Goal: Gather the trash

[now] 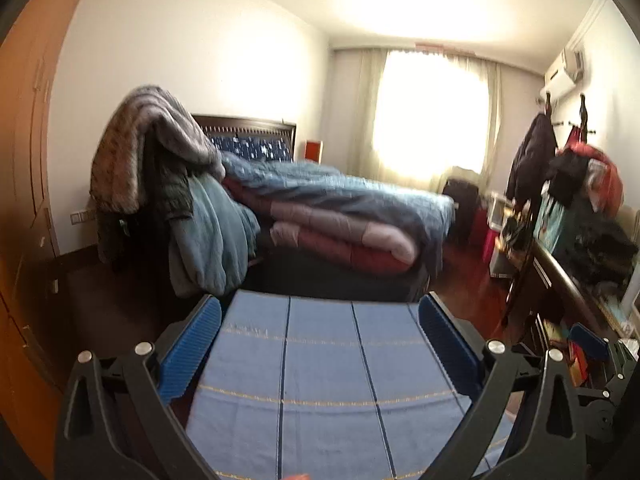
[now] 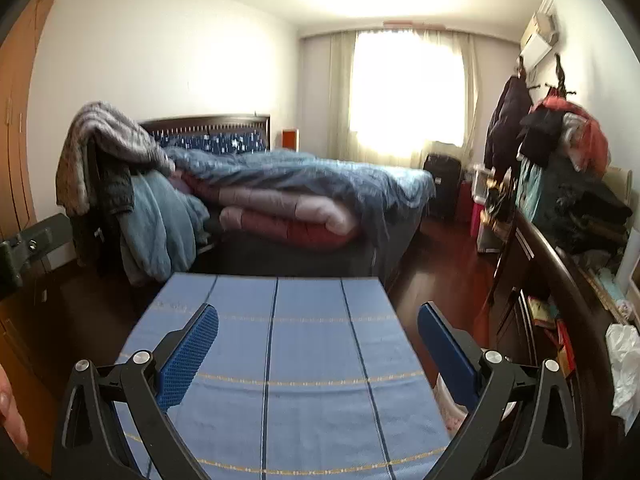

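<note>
My left gripper (image 1: 319,308) stands open over a blue striped cloth (image 1: 320,380) on a table, with nothing between its blue pads (image 1: 192,344). My right gripper (image 2: 319,315) is also open and empty, above the same cloth (image 2: 280,360) near its right edge. A crumpled white plastic bag (image 2: 624,364) lies on the dark sideboard at the far right. No other loose trash shows on the cloth. The right gripper's blue finger (image 1: 588,340) shows at the right edge of the left wrist view.
A bed (image 2: 300,184) piled with blue and pink quilts stands beyond the table. A dark sideboard (image 2: 560,280) heaped with clothes runs along the right wall. A chair draped with clothes (image 1: 152,168) sits left. Dark red floor (image 2: 444,256) lies between bed and sideboard.
</note>
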{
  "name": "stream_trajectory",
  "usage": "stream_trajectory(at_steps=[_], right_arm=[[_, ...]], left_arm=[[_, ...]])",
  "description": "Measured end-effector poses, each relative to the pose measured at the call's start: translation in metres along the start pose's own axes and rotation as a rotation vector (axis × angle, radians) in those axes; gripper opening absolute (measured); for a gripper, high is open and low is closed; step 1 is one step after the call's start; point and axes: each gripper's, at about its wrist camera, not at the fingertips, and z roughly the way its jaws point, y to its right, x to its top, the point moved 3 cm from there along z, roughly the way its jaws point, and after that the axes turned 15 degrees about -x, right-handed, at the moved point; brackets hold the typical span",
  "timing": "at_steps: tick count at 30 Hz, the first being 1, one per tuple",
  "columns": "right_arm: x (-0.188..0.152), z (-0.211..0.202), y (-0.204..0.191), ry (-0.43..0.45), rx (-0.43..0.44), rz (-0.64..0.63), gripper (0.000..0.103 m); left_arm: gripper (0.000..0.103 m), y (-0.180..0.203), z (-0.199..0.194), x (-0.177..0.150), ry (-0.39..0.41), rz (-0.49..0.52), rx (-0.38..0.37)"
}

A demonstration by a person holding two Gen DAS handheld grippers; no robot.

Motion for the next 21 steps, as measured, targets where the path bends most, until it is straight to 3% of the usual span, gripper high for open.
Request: stream_trajectory(at_steps=[10,21], right_arm=[[0.021,-0.050,0.007,0.134,0.011,0.017,0.099],[0.033,-0.079,0.017,0.202,0.014,0.040,0.099]], left_arm=[[0.100,0.018,-0.052,0.022,0.098,0.042,0.015],[0.100,0.038,-0.084,0.028,0.148,0.102,0.005]])
